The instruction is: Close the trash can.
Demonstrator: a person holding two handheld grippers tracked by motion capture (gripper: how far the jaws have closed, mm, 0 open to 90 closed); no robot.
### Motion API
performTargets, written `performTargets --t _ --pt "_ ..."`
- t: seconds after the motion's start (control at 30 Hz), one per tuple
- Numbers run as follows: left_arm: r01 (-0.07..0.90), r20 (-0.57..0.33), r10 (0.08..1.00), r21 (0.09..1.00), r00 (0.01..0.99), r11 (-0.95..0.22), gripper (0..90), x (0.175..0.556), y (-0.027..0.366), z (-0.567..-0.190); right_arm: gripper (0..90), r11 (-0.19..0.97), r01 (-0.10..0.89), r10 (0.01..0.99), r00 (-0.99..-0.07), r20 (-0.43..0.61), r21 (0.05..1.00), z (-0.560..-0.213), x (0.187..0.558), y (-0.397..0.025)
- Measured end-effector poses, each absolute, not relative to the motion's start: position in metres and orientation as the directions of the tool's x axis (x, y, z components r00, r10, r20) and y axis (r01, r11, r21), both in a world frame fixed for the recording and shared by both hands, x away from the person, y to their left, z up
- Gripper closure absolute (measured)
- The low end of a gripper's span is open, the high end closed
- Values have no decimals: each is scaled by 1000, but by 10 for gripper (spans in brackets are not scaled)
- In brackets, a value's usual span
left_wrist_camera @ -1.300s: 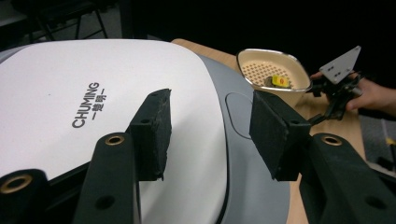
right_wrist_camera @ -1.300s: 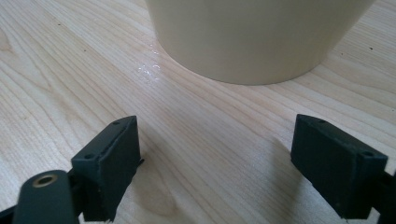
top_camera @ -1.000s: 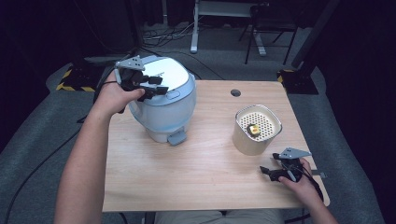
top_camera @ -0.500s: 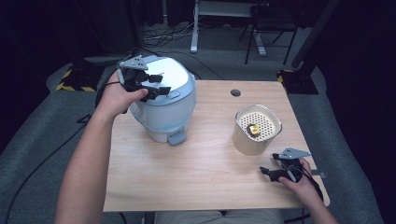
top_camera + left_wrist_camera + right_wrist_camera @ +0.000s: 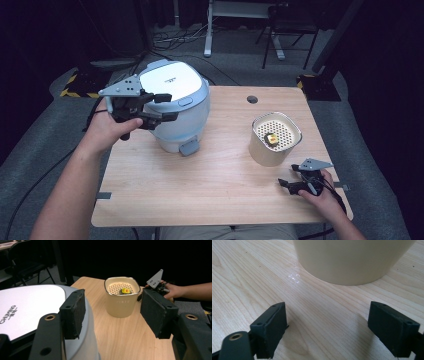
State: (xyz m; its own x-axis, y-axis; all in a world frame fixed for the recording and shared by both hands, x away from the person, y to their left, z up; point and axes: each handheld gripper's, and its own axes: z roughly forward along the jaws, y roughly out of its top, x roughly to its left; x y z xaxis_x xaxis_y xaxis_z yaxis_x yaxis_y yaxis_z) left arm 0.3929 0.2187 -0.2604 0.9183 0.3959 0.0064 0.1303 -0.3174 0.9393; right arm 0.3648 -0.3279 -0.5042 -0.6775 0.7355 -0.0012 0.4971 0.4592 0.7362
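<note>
A rice cooker (image 5: 172, 80) with a white lid and pale blue body stands closed at the back left of the wooden table (image 5: 200, 190). My left gripper (image 5: 165, 107) hovers open at the cooker's left side, its jaws pointing right across the lid edge with nothing between them. In the left gripper view the left gripper (image 5: 115, 312) frames the lid (image 5: 25, 307) and a cream container (image 5: 121, 302). That container (image 5: 267, 152) holds a small yellow object (image 5: 272, 138) on a perforated insert. My right gripper (image 5: 290, 185) rests open on the table just in front of the container (image 5: 354, 260).
A round cable hole (image 5: 252, 99) sits at the table's back edge. Bare wood lies between the cooker and the container. A chair and desk legs (image 5: 272, 30) stand on the grey floor beyond.
My left gripper has drawn back from the top of the lid, toward the person and slightly left. The right gripper has stayed put.
</note>
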Motion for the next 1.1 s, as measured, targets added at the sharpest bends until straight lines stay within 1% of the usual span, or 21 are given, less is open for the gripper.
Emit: performTargets --t 0.23,0.37,0.63,0.93,1.1 --pt "125 11 401 942 916 -312 375 371 224 -271 159 459 498 736 -677 -1 736 -504 365 -328" --pt "131 0 404 946 915 -298 368 359 225 -284 159 461 497 735 -678 -3 736 -504 365 -328" --pt "146 2 411 933 912 -328 348 341 225 -315 159 461 498 736 -677 -2 735 -504 365 -328" --pt "153 -1 414 930 910 -334 342 334 225 -340 158 461 497 736 -677 -3 735 -504 365 -328" --pt "188 -17 418 910 908 -371 327 333 224 -361 158 460 498 737 -676 -3 735 -504 365 -328"
